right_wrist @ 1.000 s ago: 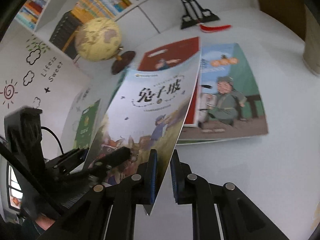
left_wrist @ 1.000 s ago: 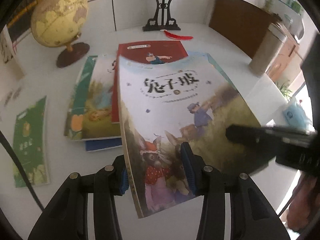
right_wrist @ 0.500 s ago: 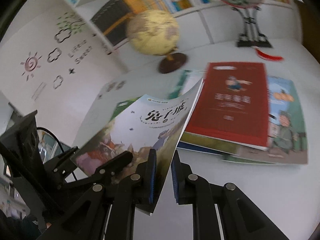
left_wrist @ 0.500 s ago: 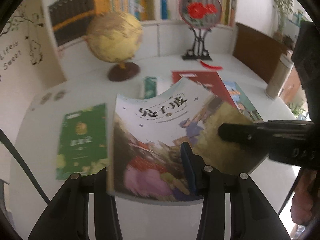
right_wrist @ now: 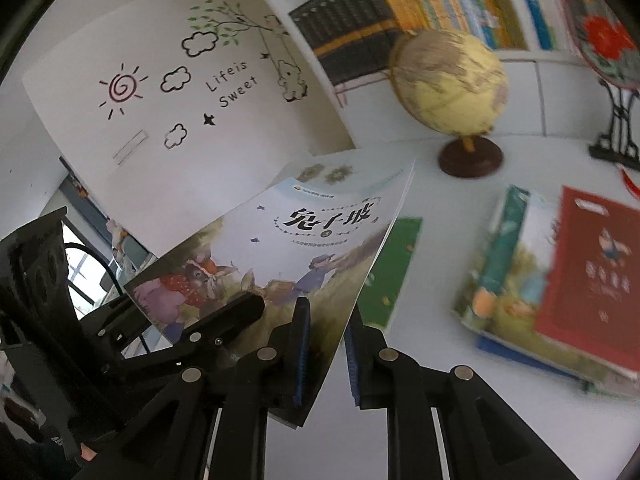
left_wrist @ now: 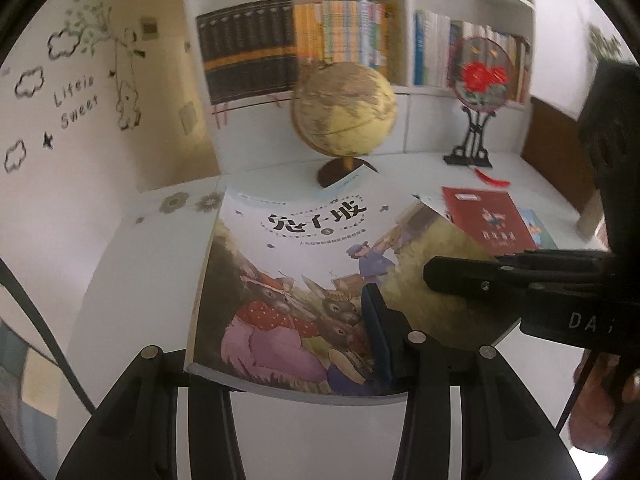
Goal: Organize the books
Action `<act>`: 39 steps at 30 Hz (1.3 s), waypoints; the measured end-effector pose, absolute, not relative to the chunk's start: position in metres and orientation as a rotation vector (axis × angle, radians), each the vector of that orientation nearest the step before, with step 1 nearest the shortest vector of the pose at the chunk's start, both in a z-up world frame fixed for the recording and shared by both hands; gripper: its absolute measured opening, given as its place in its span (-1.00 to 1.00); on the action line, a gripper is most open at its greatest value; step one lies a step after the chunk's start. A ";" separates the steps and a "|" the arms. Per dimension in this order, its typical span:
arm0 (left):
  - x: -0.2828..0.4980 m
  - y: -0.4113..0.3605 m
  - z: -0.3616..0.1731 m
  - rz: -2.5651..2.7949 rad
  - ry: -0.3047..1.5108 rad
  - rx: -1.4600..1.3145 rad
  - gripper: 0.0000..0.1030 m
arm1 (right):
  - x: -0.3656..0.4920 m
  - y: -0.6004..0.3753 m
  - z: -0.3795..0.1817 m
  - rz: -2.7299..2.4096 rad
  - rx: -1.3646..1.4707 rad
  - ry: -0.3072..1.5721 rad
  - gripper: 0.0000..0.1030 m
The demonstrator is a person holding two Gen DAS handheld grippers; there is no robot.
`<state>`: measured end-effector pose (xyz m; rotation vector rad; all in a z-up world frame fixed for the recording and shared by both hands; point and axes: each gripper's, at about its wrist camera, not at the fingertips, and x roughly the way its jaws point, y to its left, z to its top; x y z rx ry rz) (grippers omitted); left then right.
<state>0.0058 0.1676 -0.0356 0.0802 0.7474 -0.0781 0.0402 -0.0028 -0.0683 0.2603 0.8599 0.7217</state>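
One held book (left_wrist: 304,276), one globe (left_wrist: 344,110), one fan ornament (left_wrist: 482,76).

Both wrist cameras sit just behind their tongs, angled down over the white table (left_wrist: 152,280). Both views share the near picture book (left_wrist: 304,280) (right_wrist: 280,248), the far globe (left_wrist: 344,112) (right_wrist: 448,88) and the bookshelf (left_wrist: 304,40) (right_wrist: 400,12).

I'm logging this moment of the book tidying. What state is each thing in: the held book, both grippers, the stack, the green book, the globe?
Rabbit book: closed, lifted off the desk, tilted.
Left gripper: shut on the rabbit book's bottom edge.
Right gripper: shut on the rabbit book's side edge.
Red book: closed, flat on top of the stack.
Green book: closed, flat on the desk.
Globe: upright on its stand.
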 end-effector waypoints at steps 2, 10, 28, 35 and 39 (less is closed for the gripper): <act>0.020 0.177 -0.043 -0.083 0.757 0.055 -0.20 | 0.055 0.009 -0.072 0.726 0.260 0.855 -0.69; 0.067 0.197 -0.084 -0.104 0.824 0.049 -0.20 | 0.094 0.042 -0.101 0.667 0.200 0.879 -0.68; 0.085 0.242 -0.158 -0.095 0.994 -0.084 -0.15 | 0.125 0.067 -0.175 0.599 0.261 1.077 -0.65; 0.083 0.249 -0.167 -0.061 1.023 -0.090 -0.14 | 0.131 0.069 -0.189 0.575 0.251 1.114 -0.65; 0.086 0.254 -0.175 -0.036 1.045 -0.066 -0.14 | 0.134 0.069 -0.191 0.548 0.243 1.121 -0.65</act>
